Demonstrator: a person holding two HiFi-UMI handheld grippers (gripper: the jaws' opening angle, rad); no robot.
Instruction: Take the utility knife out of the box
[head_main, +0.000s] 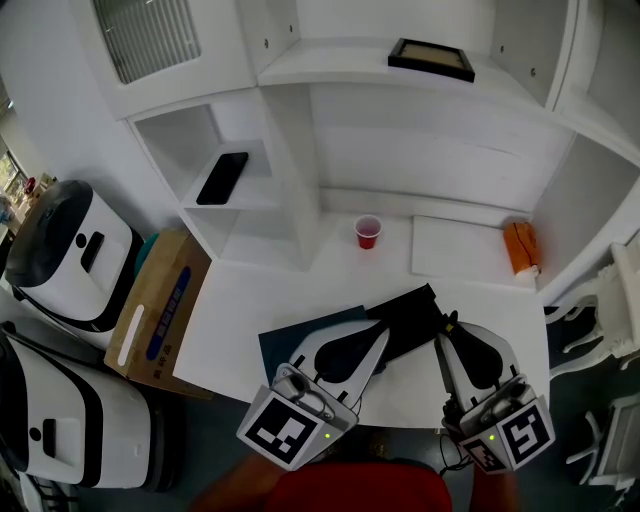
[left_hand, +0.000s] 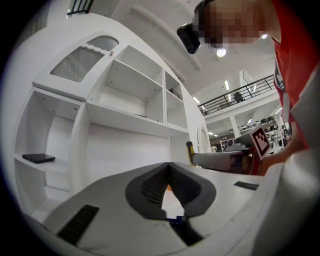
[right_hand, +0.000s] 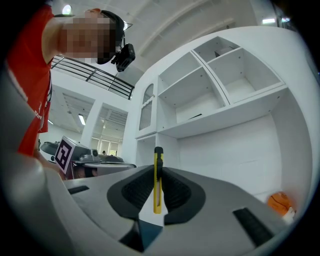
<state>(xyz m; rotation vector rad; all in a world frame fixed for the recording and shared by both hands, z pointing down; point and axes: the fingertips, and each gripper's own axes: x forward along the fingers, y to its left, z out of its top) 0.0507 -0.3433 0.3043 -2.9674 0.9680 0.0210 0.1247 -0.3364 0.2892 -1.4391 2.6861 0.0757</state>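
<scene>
Clamping the utility knife (right_hand: 158, 200) upright, the right gripper (right_hand: 158, 171) is holding it just beside the box (head_main: 290, 345) near the tabletop's (head_main: 250, 300) front edge; the left gripper's (left_hand: 167, 169) jaws are resting together, empty.

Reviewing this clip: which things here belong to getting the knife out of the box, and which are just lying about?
Part of the job: utility knife, gripped in the right tool; dark box; left tool, over that box.

Lying about: red cup; phone; picture frame; orange item; cardboard carton.
</scene>
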